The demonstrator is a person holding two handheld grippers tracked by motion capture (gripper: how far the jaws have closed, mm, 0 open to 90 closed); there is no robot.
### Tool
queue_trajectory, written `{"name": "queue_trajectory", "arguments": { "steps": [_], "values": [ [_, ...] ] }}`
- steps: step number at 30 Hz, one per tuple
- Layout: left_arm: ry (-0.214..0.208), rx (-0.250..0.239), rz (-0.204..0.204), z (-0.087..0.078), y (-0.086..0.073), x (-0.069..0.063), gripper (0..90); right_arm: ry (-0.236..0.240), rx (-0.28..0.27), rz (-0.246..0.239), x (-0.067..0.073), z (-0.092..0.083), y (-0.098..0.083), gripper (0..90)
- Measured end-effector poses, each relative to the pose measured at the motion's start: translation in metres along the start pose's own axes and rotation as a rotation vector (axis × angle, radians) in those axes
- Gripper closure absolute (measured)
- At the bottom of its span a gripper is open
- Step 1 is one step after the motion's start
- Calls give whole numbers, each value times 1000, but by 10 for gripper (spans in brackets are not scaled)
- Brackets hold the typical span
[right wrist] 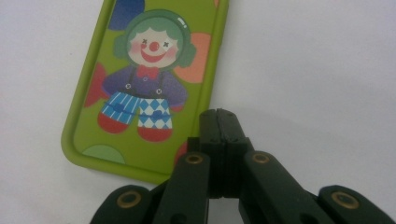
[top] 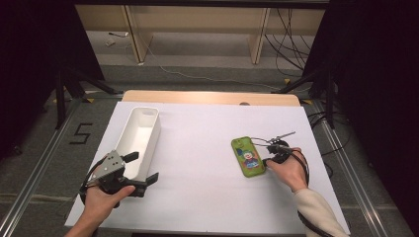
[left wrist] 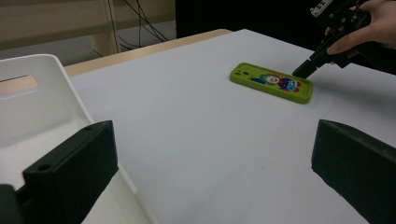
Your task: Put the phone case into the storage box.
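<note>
A green phone case (top: 247,157) with a clown picture lies flat on the white table at centre right. My right gripper (top: 267,160) is shut, with nothing between its jaws. Its tips (right wrist: 219,116) rest low on the table by the case's (right wrist: 144,88) long right edge, near its close corner. At the left, my left gripper (top: 142,167) is open at the near end of a long white bin (top: 157,131). One jaw is over the bin's inside and the other outside its right wall. In the left gripper view the case (left wrist: 273,82) lies far ahead with the right gripper (left wrist: 303,72) beside it.
The white sheet (top: 197,148) covers the table, with a wooden strip (top: 207,97) along the far edge. Metal rails run along both sides. Tripod legs and cables (top: 291,39) stand on the floor behind the table.
</note>
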State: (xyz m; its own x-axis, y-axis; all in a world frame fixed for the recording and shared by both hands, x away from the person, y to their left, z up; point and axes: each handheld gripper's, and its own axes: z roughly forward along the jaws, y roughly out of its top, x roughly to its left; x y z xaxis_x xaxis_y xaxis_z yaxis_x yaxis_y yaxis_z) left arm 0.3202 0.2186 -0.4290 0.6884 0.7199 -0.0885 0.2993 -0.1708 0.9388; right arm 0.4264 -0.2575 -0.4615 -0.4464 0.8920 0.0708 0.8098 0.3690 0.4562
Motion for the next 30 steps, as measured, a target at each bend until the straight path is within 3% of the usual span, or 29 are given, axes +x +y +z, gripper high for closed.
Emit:
{"name": "queue_trajectory", "arguments": {
  "steps": [12,15,17,18,20,21,22,23,24,27,30],
  "values": [
    [-4,0,-1,0,0,0,0,3,8,17,2,0,0,900],
    [-4,0,-1,0,0,0,0,-25,-2,45,-2,-5,1,788],
    [-6,0,-3,0,0,0,0,-38,-43,63,-3,-11,4,673],
    [-6,1,-2,0,0,0,0,-38,-43,63,-3,-11,4,673],
    [-6,1,-3,1,0,0,0,-57,-100,65,-3,-18,7,534],
    [-6,1,-3,1,0,0,0,-68,-161,59,-1,-26,10,412],
    [-7,2,-3,1,0,0,0,-68,-161,59,-1,-26,10,412],
    [-7,5,-2,1,0,0,0,-56,-215,54,3,-34,13,320],
    [-7,7,0,1,0,0,0,-44,-230,57,5,-37,15,282],
    [-7,8,0,1,0,0,0,-29,-256,42,8,-44,18,221],
    [-7,8,1,1,0,0,0,-25,-248,11,15,-52,24,85]
  ]
}}
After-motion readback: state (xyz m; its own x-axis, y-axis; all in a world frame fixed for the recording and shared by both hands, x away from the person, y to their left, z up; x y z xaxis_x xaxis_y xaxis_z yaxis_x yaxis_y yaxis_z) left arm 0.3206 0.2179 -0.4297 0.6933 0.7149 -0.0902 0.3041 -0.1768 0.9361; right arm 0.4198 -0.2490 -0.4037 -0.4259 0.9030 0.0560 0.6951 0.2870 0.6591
